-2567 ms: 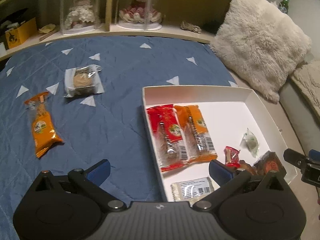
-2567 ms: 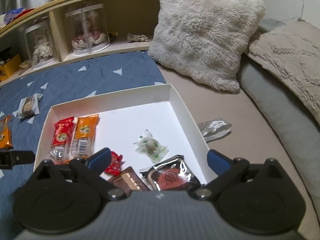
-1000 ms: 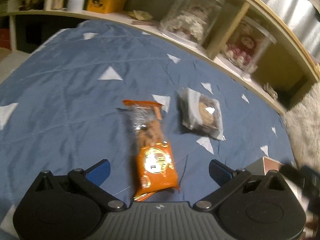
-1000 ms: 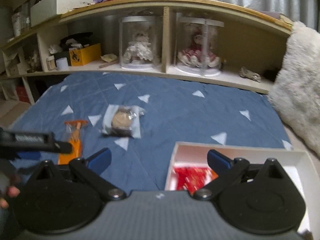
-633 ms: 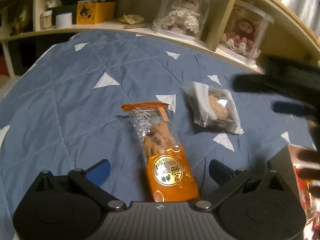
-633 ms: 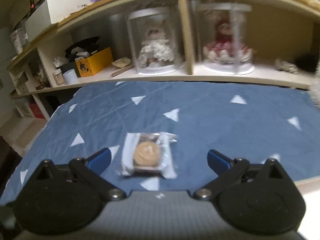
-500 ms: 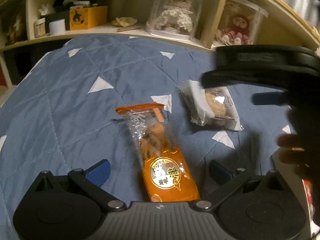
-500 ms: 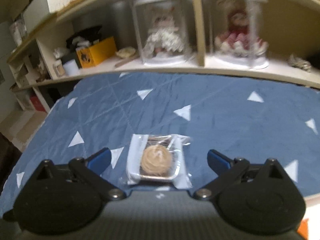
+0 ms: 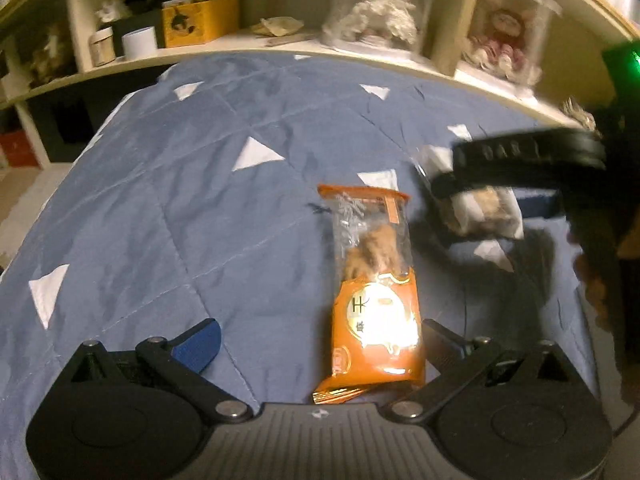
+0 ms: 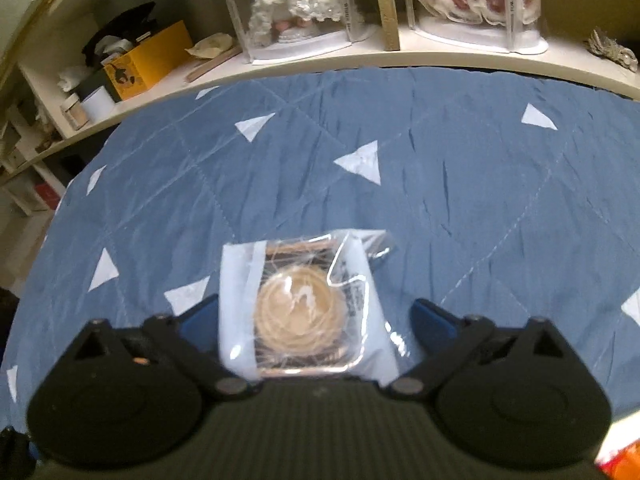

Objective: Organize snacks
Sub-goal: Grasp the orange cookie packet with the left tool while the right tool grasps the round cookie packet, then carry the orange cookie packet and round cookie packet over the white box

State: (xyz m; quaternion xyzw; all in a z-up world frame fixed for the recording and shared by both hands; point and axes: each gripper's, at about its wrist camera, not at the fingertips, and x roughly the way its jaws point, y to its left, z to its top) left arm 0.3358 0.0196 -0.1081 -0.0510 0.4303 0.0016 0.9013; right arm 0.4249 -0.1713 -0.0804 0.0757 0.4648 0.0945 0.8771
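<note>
An orange snack pack (image 9: 376, 300) lies lengthwise on the blue quilt (image 9: 168, 216). My left gripper (image 9: 320, 342) stands open around its lower end, the pack close to the right finger. A round pastry in a clear wrapper (image 10: 300, 312) lies between the fingers of my right gripper (image 10: 316, 316), whose jaws are closing. The wrapper's left edge covers the left fingertip and a small gap remains at the right fingertip (image 10: 430, 314). In the left wrist view the right gripper's black body (image 9: 524, 160) hangs over the same pastry (image 9: 484, 212).
A curved shelf (image 10: 440, 56) borders the quilt at the back, with two dolls in clear cases (image 10: 296, 4), a yellow box (image 10: 148, 60) and a white cup (image 10: 96, 106). A person's hand (image 9: 596, 280) holds the right gripper. An orange-red corner (image 10: 624, 460) shows at bottom right.
Both grippers left the white box and came over the quilt. The right gripper dropped onto the wrapped pastry and its jaws narrowed. The left gripper rolled slightly over the orange pack.
</note>
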